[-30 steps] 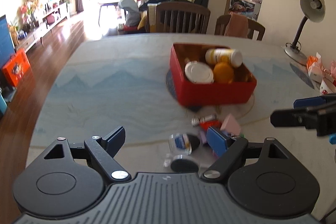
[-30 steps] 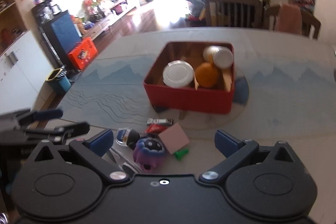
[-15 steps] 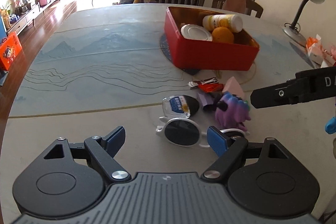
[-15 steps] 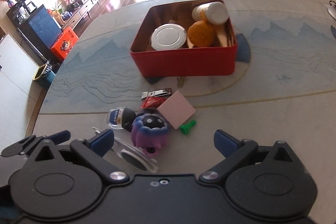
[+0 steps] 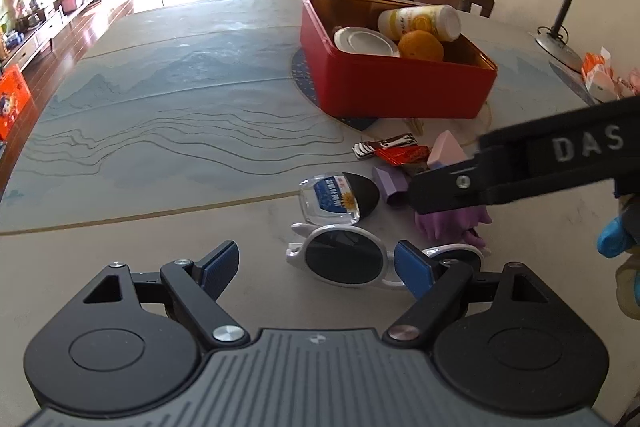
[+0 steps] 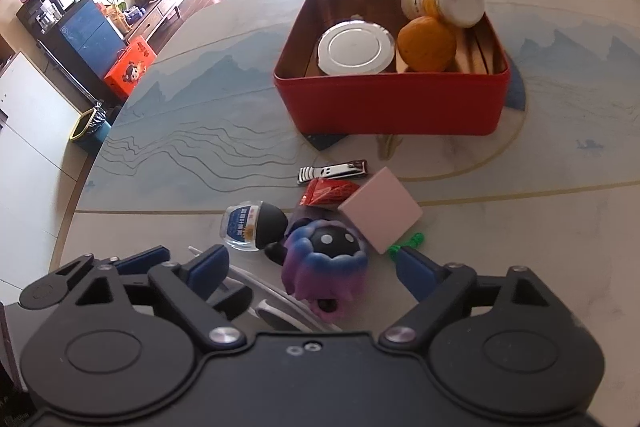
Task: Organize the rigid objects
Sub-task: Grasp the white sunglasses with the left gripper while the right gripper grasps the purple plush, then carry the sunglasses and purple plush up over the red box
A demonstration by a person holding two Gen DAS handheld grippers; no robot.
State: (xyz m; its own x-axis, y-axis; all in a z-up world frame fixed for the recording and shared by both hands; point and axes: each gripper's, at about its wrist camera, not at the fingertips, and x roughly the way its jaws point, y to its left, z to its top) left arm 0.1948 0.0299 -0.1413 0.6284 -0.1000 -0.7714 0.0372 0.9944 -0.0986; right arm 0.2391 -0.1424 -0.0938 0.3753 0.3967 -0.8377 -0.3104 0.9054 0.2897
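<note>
A: Item one, your left gripper (image 5: 316, 265)?
B: Jaws spread wide, holding nothing. It sits low over the near edge of the table (image 5: 168, 131). The white-framed sunglasses (image 5: 352, 261) lie just past it, their left lens in the gap and the right blue pad overlapping the frame.

A: Next, the loose pile?
B: Left to right in your right wrist view: a small clear bottle with a black cap (image 6: 252, 225) on its side, then a purple toy with a black face (image 6: 324, 263). Behind them lie nail clippers (image 6: 332, 171) and a red packet (image 6: 326, 193). To the right is a pink block (image 6: 380, 213), with a small green piece (image 6: 408, 243) at its near corner.

A: The container?
B: A red box (image 6: 392, 103) stands farther back on the table. It holds a white round lid (image 6: 356, 47), an orange (image 6: 426, 43) and a yellow bottle with a white cap (image 6: 444, 1) on its side.

A: Last, your right gripper (image 6: 312, 271)?
B: Jaws apart, gripping nothing. The purple toy sits between its fingers, nearer the left one; I can't tell whether either pad touches it.
</note>
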